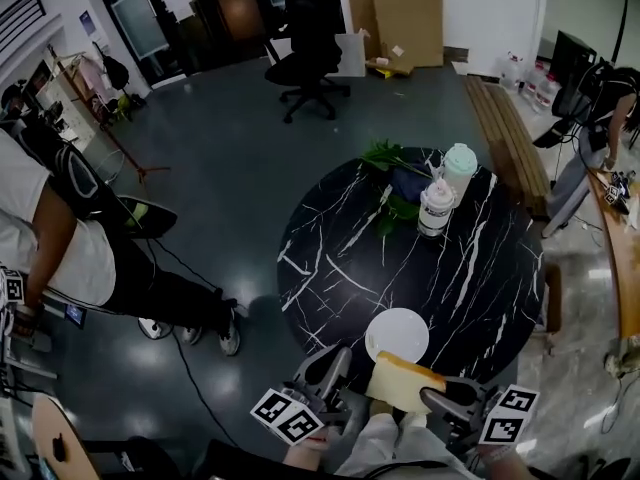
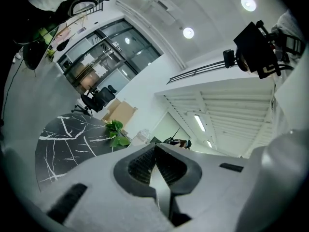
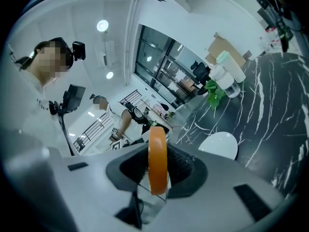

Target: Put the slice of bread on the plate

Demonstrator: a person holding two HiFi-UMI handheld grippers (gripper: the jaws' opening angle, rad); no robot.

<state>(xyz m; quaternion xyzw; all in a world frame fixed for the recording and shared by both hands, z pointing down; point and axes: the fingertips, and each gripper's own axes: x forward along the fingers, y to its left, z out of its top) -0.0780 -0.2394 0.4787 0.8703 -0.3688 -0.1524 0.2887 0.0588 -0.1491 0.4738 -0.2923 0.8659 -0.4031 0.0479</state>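
Bread [image 1: 405, 380] clamped edge-on in right gripper [image 3: 157, 170], hanging just short of plate [image 1: 397, 334], near table [image 1: 480, 268] edge. Could slip or tear free (narrow bite, soft crumb) and land off-plate. Left gripper [image 2: 155, 164] jaws together, empty, no backup.

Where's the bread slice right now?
The orange-crusted slice of bread is clamped in the right tool, bottom centre of the head view, just short of the round white plate on the black marble table.
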